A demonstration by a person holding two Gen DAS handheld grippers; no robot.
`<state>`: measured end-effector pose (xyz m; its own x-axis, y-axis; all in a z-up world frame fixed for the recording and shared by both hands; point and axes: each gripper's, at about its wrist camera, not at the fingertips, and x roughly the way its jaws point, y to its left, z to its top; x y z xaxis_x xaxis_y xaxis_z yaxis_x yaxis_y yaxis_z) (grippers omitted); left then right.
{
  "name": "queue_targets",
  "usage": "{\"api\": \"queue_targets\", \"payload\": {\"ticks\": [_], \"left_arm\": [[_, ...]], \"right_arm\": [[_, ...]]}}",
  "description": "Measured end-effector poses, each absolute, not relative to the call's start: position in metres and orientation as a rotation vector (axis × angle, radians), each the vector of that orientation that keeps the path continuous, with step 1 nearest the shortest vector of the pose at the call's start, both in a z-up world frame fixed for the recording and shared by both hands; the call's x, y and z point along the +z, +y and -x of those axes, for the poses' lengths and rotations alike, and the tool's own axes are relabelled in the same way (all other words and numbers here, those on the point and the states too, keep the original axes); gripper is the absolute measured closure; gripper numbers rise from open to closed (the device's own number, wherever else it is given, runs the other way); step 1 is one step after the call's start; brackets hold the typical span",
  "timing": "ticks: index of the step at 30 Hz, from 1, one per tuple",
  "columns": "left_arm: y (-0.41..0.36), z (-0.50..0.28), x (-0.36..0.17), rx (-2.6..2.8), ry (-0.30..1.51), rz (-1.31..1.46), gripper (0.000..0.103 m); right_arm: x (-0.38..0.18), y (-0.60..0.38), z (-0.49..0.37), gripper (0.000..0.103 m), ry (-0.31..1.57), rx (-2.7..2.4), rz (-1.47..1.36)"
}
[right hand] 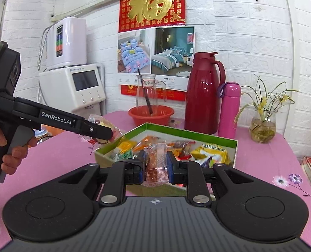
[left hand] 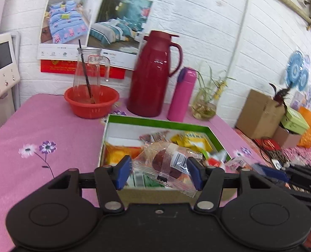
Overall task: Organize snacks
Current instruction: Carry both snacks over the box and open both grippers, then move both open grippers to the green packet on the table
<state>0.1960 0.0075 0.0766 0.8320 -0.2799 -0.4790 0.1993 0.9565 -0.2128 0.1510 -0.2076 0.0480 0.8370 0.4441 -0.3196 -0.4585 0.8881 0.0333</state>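
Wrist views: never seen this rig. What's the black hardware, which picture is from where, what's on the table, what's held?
There is no robot. A person holds a handheld two-finger tool in each hand, with a fisheye camera on each looking along its fingers.

The left wrist view shows the left tool clamped on a clear-wrapped dark snack. The right wrist view shows the right tool pinching a clear snack packet; the left tool, with the person's hand, shows at that picture's left.

Both hang over an open green-rimmed box of mixed snacks on a pink tablecloth. Behind stand a red basin, a maroon jug and a pink flask.
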Motion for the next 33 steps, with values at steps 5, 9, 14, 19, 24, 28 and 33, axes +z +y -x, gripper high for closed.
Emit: {"api": "queue_targets", "payload": {"ticks": [5,9,14,19,24,28,33], "left_arm": [[0.010,-0.233,0.070,-0.204,0.532,0.167,0.061],[0.007,-0.254,0.060,-0.189,0.536,0.158,0.061],[0.004,-0.271,0.049,-0.169,0.529,0.143,0.000],[0.000,-0.270,0.043,-0.151,0.526,0.108,0.000],[-0.001,-0.264,0.041,-0.141,0.536,0.112,0.000],[-0.006,-0.250,0.045,-0.146,0.528,0.098,0.000],[-0.010,-0.224,0.056,-0.196,0.522,0.114,0.000]], "right_arm": [[0.041,-0.198,-0.189,0.067,0.313,0.447,0.047],[0.035,-0.195,-0.217,0.067,0.311,0.421,0.024],[0.020,-0.190,-0.247,0.021,0.372,0.404,0.043],[0.010,-0.192,-0.244,0.000,0.364,0.378,0.060],[0.013,-0.195,-0.237,0.000,0.382,0.390,0.041],[0.022,-0.194,-0.225,0.000,0.364,0.406,0.053],[0.033,-0.198,-0.199,0.000,0.357,0.437,0.049]]}}
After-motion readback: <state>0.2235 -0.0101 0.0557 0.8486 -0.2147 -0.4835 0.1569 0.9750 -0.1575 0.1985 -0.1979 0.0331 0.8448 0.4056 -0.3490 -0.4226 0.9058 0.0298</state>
